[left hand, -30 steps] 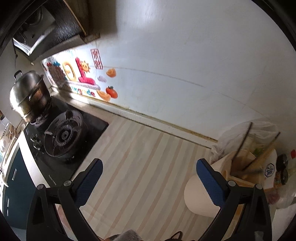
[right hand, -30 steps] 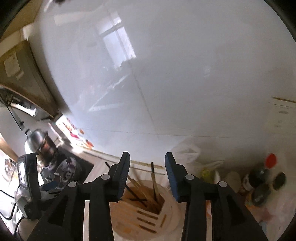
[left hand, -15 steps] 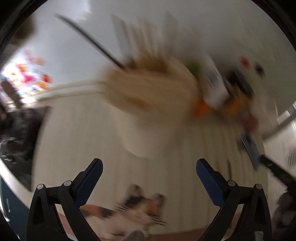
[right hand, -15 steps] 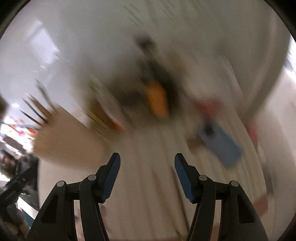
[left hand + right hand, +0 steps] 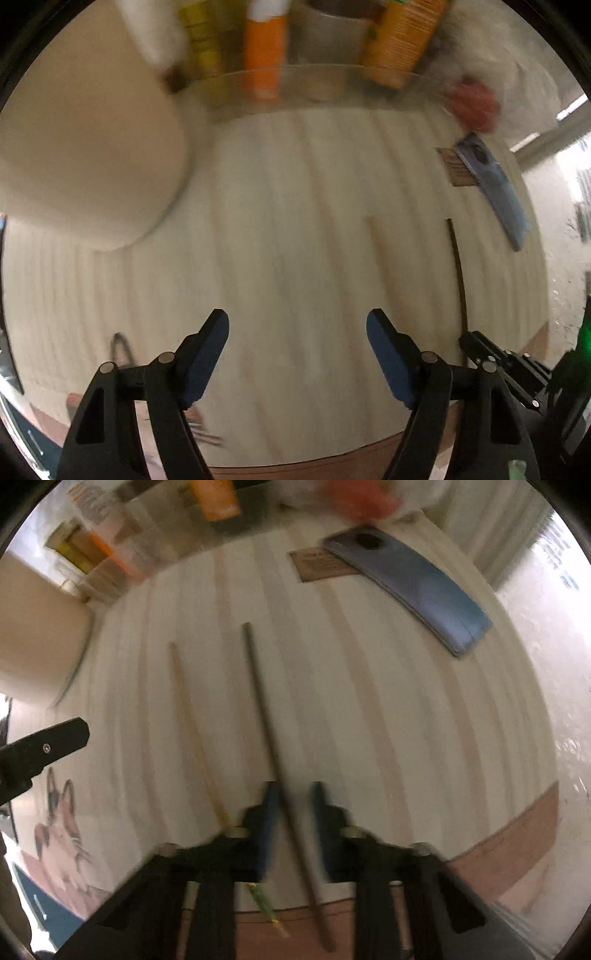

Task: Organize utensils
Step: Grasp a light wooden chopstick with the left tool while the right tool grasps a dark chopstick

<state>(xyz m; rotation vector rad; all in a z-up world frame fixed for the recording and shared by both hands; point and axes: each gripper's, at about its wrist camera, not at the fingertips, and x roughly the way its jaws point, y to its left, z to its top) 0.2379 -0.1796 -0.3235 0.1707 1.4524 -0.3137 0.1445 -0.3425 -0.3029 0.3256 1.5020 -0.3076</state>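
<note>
Your right gripper [image 5: 291, 812] pointed down at the striped table [image 5: 388, 701]. Its jaws had come nearly together around the dark chopstick [image 5: 266, 716], which ran between them and on ahead of them. The picture was too blurry to tell if the pads pressed on it. A pale chopstick [image 5: 192, 716] lay just left of those jaws. A blue phone [image 5: 413, 579] lay far ahead on the right. Your left gripper [image 5: 297, 354] had wide jaws that were closing, with only bare table between them. A big cream holder [image 5: 85, 147] stood ahead on their left.
</note>
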